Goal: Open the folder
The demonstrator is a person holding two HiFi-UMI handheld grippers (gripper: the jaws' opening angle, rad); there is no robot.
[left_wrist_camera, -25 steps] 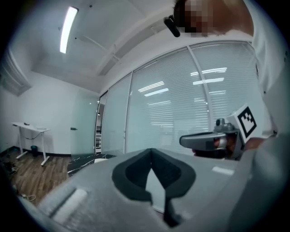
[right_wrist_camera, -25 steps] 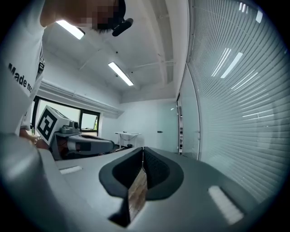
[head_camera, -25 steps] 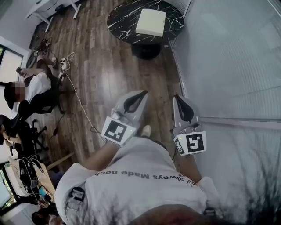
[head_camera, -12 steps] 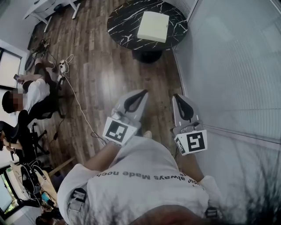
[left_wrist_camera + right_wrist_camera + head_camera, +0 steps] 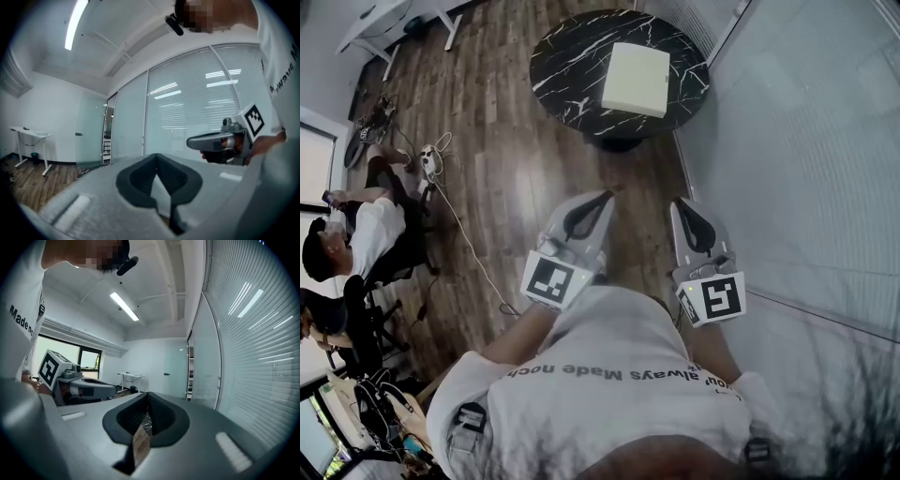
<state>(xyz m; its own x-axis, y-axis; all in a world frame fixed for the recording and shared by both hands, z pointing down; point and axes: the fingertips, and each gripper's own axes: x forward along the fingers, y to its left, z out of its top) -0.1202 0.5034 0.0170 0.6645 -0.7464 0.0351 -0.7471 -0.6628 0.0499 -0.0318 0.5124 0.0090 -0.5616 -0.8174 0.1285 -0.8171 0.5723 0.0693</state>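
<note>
A pale cream folder lies shut and flat on a round black marble table at the top of the head view. Both grippers are held level in front of the person's body, well short of the table. My left gripper is shut, its tips meeting with nothing between them. My right gripper is shut and empty as well. Each gripper shows in the other's view: the right gripper and the left gripper. A sliver of the marble table shows through the right jaws' gap.
A glass wall with blinds runs along the right. A seated person in an office chair is at the left. A cable and power strip lie on the wooden floor. A white desk stands at the far left.
The table and folder have slid lower and nearer in the head view as the person walks toward them. Both grippers keep the same pose, shut.
</note>
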